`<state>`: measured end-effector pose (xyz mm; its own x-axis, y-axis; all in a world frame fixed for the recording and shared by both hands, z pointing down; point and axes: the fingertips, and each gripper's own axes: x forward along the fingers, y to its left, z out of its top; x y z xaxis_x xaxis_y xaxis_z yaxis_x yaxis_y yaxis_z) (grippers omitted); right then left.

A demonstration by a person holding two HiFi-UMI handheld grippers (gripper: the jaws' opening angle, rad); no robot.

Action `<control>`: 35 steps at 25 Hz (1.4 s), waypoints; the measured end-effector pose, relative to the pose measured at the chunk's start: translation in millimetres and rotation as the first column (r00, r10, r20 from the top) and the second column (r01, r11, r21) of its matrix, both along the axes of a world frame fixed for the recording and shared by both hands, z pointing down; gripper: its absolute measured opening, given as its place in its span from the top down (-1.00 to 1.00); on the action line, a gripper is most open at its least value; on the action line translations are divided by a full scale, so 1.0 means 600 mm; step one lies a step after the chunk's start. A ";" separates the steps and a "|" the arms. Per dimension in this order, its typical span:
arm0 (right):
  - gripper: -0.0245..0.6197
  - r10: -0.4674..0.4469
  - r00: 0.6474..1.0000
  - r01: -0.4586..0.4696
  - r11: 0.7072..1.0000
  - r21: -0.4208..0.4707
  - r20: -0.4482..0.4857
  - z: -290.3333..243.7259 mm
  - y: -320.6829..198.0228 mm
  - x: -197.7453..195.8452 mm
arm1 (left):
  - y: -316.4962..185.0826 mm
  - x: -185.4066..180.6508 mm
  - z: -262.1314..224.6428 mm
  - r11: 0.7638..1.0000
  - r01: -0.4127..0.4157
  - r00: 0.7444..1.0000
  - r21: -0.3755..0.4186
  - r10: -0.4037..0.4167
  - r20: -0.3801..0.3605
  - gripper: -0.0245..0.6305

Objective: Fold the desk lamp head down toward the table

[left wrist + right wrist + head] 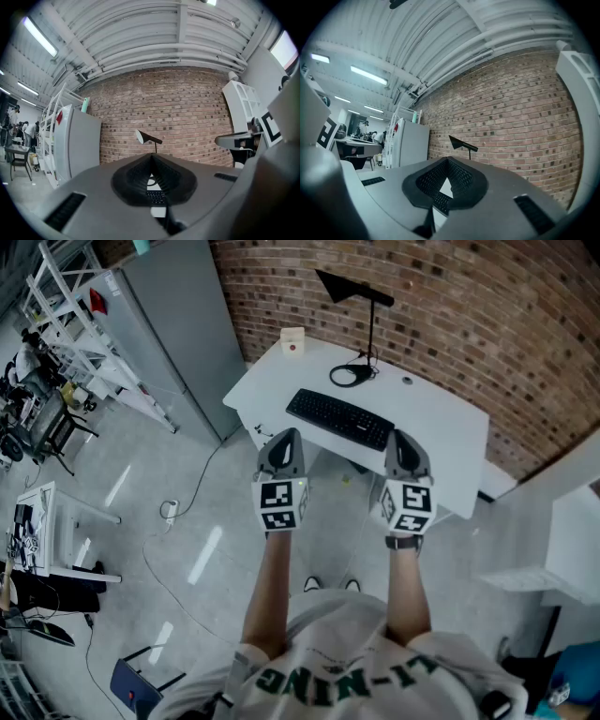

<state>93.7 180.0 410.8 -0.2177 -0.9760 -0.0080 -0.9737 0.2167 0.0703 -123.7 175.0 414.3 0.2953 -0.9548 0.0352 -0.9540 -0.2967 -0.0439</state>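
left tool (289, 435) clenched, empty | right tool (400, 437) clenched, empty | desk lamp (371, 326) upright at worktop's (441, 427) 12 o'clock, untouched

Both bare forearms (270, 587) stretch forward side by side, well apart and about level. The left gripper (285, 439) and the right gripper (401, 439) point ahead, each with its jaws closed tip to tip on nothing.

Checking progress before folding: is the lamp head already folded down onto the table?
No, the lamp head sits high atop its upright stem, well above the table.
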 end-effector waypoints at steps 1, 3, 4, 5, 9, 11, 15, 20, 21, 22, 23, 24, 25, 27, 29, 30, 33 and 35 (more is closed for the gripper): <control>0.91 0.003 1.000 -0.003 1.000 -0.001 0.000 0.003 -0.001 -0.007 | 0.000 -0.007 0.002 1.000 -0.002 1.000 -0.004 0.002 0.002 0.93; 0.91 0.005 1.000 -0.005 1.000 0.001 0.001 0.009 -0.004 -0.022 | -0.001 -0.021 0.007 1.000 -0.005 1.000 -0.006 0.005 0.003 0.93; 0.91 0.004 1.000 -0.004 1.000 0.005 0.003 0.012 -0.005 -0.028 | -0.001 -0.026 0.012 1.000 -0.006 1.000 -0.005 0.006 0.002 0.93; 0.91 0.003 1.000 -0.003 1.000 0.008 0.003 0.016 -0.006 -0.034 | -0.001 -0.032 0.018 1.000 -0.007 1.000 -0.004 0.007 0.000 0.93; 0.91 0.026 1.000 -0.026 1.000 -0.005 -0.011 0.049 0.003 -0.047 | 0.004 -0.053 0.044 1.000 -0.015 1.000 -0.002 0.015 -0.010 0.93; 0.91 0.033 0.999 -0.033 0.999 -0.009 -0.016 0.058 0.009 -0.054 | 0.006 -0.062 0.059 1.000 -0.022 1.000 -0.010 0.022 -0.016 0.93; 0.91 0.020 0.999 -0.020 1.000 -0.024 -0.037 0.076 0.013 -0.062 | 0.002 -0.064 0.085 0.999 -0.033 0.999 -0.027 0.032 -0.027 0.93; 0.91 0.027 0.999 -0.028 0.998 -0.048 -0.022 0.095 -0.018 -0.044 | -0.031 -0.037 0.095 0.998 -0.047 0.999 -0.040 0.046 -0.025 0.93; 0.91 0.029 1.000 -0.029 0.999 -0.043 -0.011 0.096 -0.031 -0.040 | -0.044 -0.032 0.094 0.998 -0.048 0.999 -0.040 0.047 -0.022 0.93; 0.91 0.031 1.000 -0.031 0.999 -0.035 0.002 0.097 -0.048 -0.034 | -0.060 -0.028 0.094 0.998 -0.047 0.999 -0.039 0.046 -0.020 0.93; 0.91 0.033 0.999 -0.032 0.999 -0.025 0.017 0.096 -0.067 -0.029 | -0.079 -0.023 0.094 0.998 -0.045 0.999 -0.039 0.044 -0.019 0.93; 0.91 0.035 0.999 -0.034 0.999 -0.017 0.030 0.094 -0.088 -0.023 | -0.099 -0.019 0.094 0.998 -0.041 0.999 -0.040 0.041 -0.019 0.93; 0.91 0.036 0.998 -0.036 0.999 -0.013 0.041 0.094 -0.108 -0.017 | -0.119 -0.014 0.094 0.998 -0.037 0.999 -0.042 0.036 -0.021 0.93; 0.91 0.032 0.998 -0.031 0.999 -0.009 0.052 0.095 -0.151 -0.005 | -0.162 -0.002 0.091 0.999 -0.029 0.999 -0.041 0.029 -0.020 0.93; 0.91 0.018 0.999 -0.018 1.000 -0.003 0.050 0.092 -0.200 0.006 | -0.210 0.016 0.085 0.999 -0.026 1.000 -0.031 0.026 -0.007 0.93; 0.91 0.008 0.999 -0.009 1.000 0.003 0.047 0.089 -0.228 0.011 | -0.237 0.026 0.082 0.999 -0.025 1.000 -0.026 0.025 -0.001 0.93; 0.91 -0.025 0.999 0.025 0.999 0.020 0.030 0.077 -0.313 0.030 | -0.317 0.060 0.071 1.000 -0.025 1.000 -0.012 0.025 0.007 0.93; 0.91 -0.032 0.999 0.031 0.999 0.026 0.031 0.072 -0.364 0.047 | -0.364 0.078 0.060 1.000 -0.017 1.000 -0.001 0.017 0.011 0.93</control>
